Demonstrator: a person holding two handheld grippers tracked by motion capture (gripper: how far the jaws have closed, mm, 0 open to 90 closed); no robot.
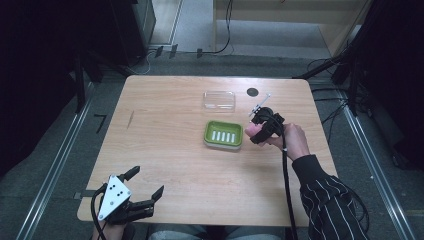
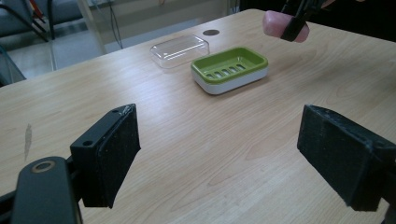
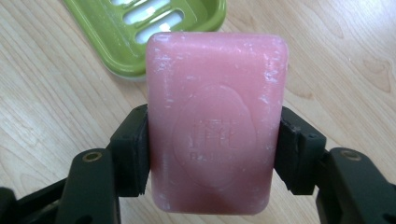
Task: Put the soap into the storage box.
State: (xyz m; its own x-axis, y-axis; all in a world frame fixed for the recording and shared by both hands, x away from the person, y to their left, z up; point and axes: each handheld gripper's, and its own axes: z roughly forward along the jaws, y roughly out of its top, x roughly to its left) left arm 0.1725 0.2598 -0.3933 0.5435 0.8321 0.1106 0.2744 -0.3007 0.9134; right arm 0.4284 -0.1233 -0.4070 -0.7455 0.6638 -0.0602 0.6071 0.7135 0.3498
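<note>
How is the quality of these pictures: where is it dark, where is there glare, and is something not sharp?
High view: the table is evenly lit, the surroundings nearly black, the whole picture rather soft. Left gripper view: the left gripper has slightly blurred near jaws; the green soap dish and clear lid are sharper, the lid showing pale reflections. Right gripper view: the pink soap is sharp enough to show embossing, though unreadable.

Table [image 1: 165,150] surface bare across left half and whole near edge; wide free passage there. Obstacles cluster right of centre: green soap dish [image 1: 223,134], clear lid [image 1: 219,100] just beyond it with a narrow gap between, small dark disc [image 1: 252,92] near the far edge. Right gripper [image 1: 256,131] with pink soap bar [image 1: 251,130] sits at the dish's right side, blocking approach from there.
</note>
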